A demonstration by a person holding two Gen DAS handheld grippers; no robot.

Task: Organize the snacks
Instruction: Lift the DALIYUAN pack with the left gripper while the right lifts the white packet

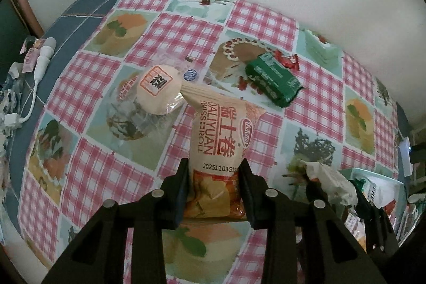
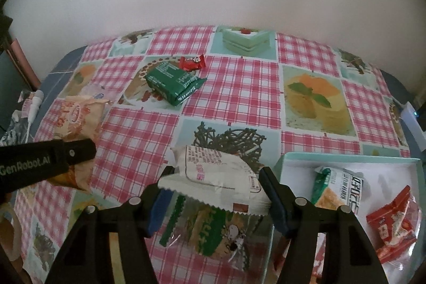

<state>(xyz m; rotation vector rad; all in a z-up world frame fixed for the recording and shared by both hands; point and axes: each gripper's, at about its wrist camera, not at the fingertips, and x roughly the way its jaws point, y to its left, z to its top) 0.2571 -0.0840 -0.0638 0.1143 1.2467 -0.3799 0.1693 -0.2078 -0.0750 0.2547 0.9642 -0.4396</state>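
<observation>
Left gripper (image 1: pixel 214 188): clamped on Swiss roll bag (image 1: pixel 222 140), lifted over tablecloth (image 1: pixel 170 36). Right gripper (image 2: pixel 215 193): closed on white packet (image 2: pixel 215 172); tray (image 2: pixel 346 159) just right; green pack (image 2: pixel 173 83) far ahead.

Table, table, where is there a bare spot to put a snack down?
The widest bare stretch of tablecloth lies between the green packet and the teal tray. Inside the tray, the far left corner is free. It is crowded around the round pastry, where the left hand-held gripper holds the Daliyuan Swiss roll bag.
</observation>
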